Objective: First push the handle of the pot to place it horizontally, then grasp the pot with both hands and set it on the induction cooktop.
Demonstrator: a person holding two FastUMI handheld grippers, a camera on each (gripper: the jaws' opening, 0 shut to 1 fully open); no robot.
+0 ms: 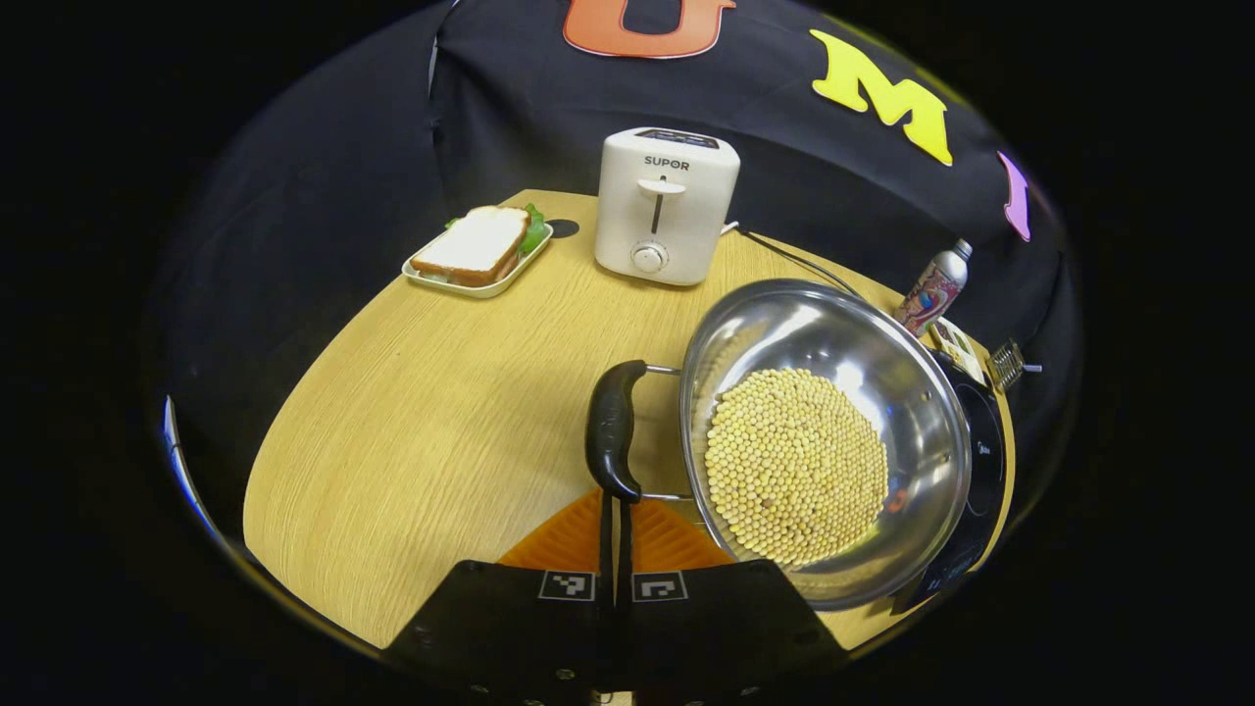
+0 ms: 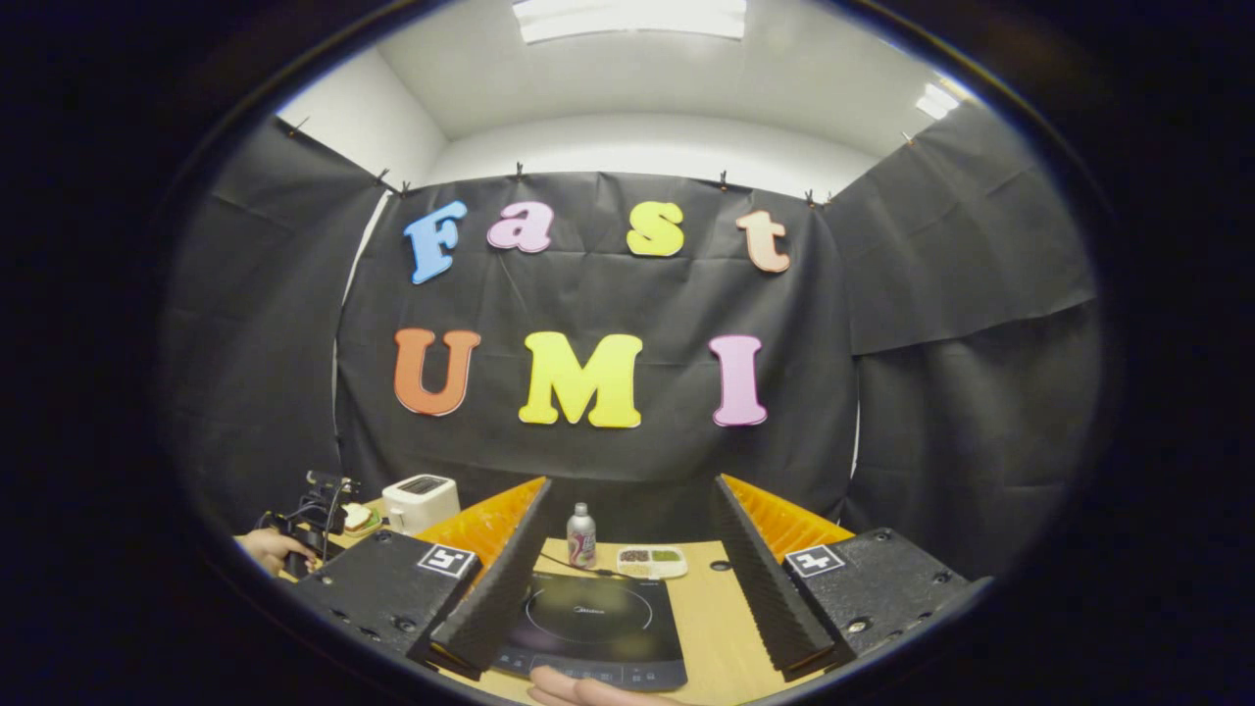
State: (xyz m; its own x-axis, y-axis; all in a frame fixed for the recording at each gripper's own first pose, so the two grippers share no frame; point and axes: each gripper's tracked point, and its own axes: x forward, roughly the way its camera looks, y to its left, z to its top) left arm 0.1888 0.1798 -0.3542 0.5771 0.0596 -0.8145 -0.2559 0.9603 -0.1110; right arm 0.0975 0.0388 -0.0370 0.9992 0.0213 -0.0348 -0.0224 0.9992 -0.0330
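Wooden table [image 1: 422,412] bears toaster [image 1: 667,206], pot [image 1: 833,431], black-draped booth.

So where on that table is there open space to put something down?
The widest bare wood lies on the table between the sandwich tray, toaster and pot. It is crowded around the pot, cooktop and bottle.

Left of pot [image 1: 833,441]: bare table [image 1: 412,441].
Behind: toaster [image 1: 667,206], sandwich tray [image 1: 477,253].
Cooktop [image 2: 593,628]: bottle [image 2: 581,535] behind.
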